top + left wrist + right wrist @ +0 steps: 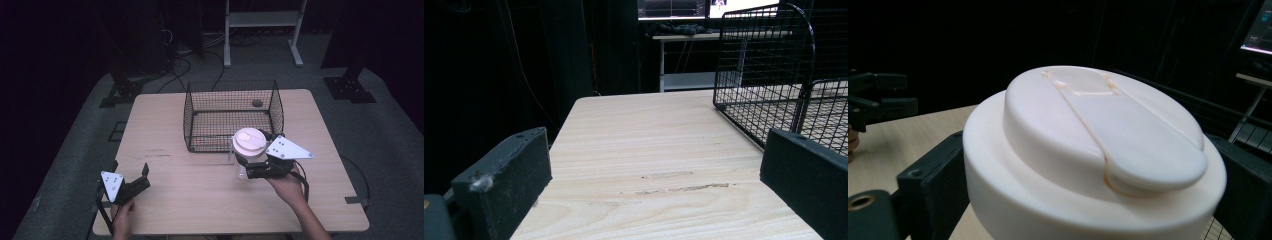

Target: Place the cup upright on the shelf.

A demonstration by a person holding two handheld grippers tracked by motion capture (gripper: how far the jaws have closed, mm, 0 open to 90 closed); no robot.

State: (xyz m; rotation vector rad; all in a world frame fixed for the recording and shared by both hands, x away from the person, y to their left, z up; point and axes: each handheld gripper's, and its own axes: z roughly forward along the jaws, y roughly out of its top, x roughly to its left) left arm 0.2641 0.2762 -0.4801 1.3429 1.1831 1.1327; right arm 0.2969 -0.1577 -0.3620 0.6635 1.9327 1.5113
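A clear jar (242, 167) with a cream-white lid (249, 140) stands upright just in front of the black wire basket (230, 85). My right gripper (248, 162) is shut on the jar below the lid, held by a hand from the right. In the right gripper view the lid (1098, 130) sits between the two black jaws of the right gripper (1088, 172). I cannot tell whether the jar rests on the table or hangs just above it. My left gripper (131, 169) is open at the table's front left corner, with nothing between the jaws of the left gripper (654, 150).
The wooden table (200, 190) carries the open-topped basket (764, 65) at its back middle. A small dark round spot (257, 103) shows inside the basket. Black stands and cables lie on the floor behind. A white shelf frame (262, 20) stands beyond.
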